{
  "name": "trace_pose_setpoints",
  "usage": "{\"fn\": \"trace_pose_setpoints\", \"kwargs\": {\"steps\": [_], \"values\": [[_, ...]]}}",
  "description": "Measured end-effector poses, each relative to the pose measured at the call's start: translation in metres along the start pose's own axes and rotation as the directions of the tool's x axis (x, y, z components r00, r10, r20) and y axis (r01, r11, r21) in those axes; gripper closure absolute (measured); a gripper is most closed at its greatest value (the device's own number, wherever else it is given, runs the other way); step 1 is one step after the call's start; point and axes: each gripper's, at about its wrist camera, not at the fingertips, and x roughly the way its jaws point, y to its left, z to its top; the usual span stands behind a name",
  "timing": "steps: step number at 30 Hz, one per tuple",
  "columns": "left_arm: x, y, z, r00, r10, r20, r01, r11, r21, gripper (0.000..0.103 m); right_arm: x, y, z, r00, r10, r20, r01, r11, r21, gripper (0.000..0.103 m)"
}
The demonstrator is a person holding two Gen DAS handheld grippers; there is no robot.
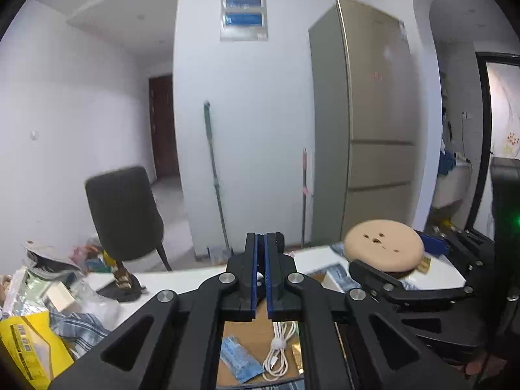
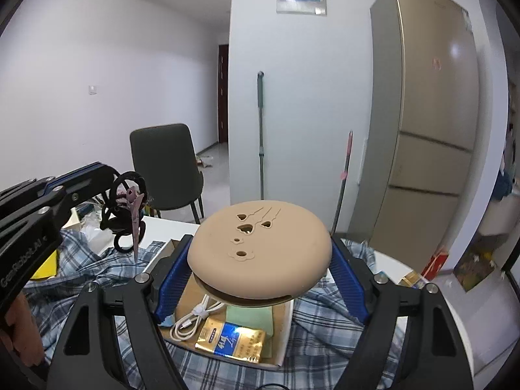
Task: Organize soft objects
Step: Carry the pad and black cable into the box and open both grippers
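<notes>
You are holding the right hand-held gripper (image 2: pixel 260 273) with its blue ribbed pads spread wide and pressing on the sides of a tan, round, cushion-like disc with small heart and flower cut-outs (image 2: pixel 260 250). It is hanging clear above an open cardboard box (image 2: pixel 227 318).

Your left hand-held gripper (image 1: pixel 261 247) is pressed together, and the right wrist view shows it pinching a tangle of black elastic hair ties with a mauve hair clip (image 2: pixel 125 214) caught among them. That bundle is dangling in the air to the left of the disc, above a blue-and-white plaid cloth (image 2: pixel 107 269) crumpled over the white surface (image 1: pixel 182 279).

In the box are lying a coiled white charging cable (image 2: pixel 195 318), a gold-and-blue foil packet (image 2: pixel 230 341) and a pale green pad (image 2: pixel 250 321); the left wrist view also shows a blue wrapped sachet (image 1: pixel 235 360).

As for progress, you are in the middle of it: two soft items are lifted, but neither is put down in a final spot. The plaid cloth is still unfolded, and a pile of bags and packets (image 1: pixel 42 299) is waiting at the left edge. Where the disc and ties belong, the pictures are not showing.
</notes>
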Motion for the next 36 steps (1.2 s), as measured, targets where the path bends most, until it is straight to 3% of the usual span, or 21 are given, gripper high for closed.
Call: {"fn": "trace_pose_setpoints", "kwargs": {"steps": [4,11,19,32,36], "values": [[0.022,0.006,-0.016,0.998,0.011,-0.070,-0.011,1.000,0.000,0.099,0.029,0.005,-0.012,0.999,-0.020,-0.051,0.020,1.000,-0.010,0.024],[0.056,0.017,-0.041,0.984,-0.018,-0.177,0.011,0.999,-0.038,0.099,0.068,0.012,-0.043,0.984,0.029,-0.176,-0.033,0.999,-0.020,0.024],[0.088,0.029,-0.072,0.952,-0.049,-0.303,0.025,0.996,-0.082,0.099,0.107,0.012,-0.074,0.954,0.084,-0.288,-0.094,0.995,-0.018,0.024],[0.106,0.035,-0.090,0.929,-0.037,-0.368,0.000,0.995,-0.099,0.099,0.126,0.019,-0.090,0.914,0.109,-0.390,-0.127,0.992,-0.020,0.021],[0.110,0.036,-0.093,0.921,-0.005,-0.389,-0.029,0.996,-0.082,0.098,0.125,0.016,-0.090,0.917,0.112,-0.384,-0.126,0.992,-0.012,0.013]]}}
